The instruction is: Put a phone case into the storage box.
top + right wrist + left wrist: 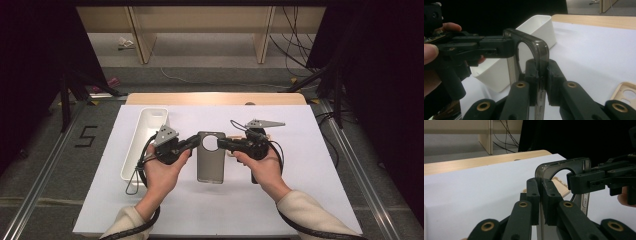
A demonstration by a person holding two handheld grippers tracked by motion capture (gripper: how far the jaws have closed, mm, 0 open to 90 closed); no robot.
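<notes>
The left gripper (196, 140) and the right gripper (222, 144) each clench an upper edge of the smoky phone case (210, 165), holding it over the white sheet (300, 150) mid-table. Its long axis runs toward the person, round camera opening at the far end. The right gripper hides most of a tan case (626, 93). The white tray (145, 135) at left looks empty, partly blocked by the left hand (161, 172).
</notes>
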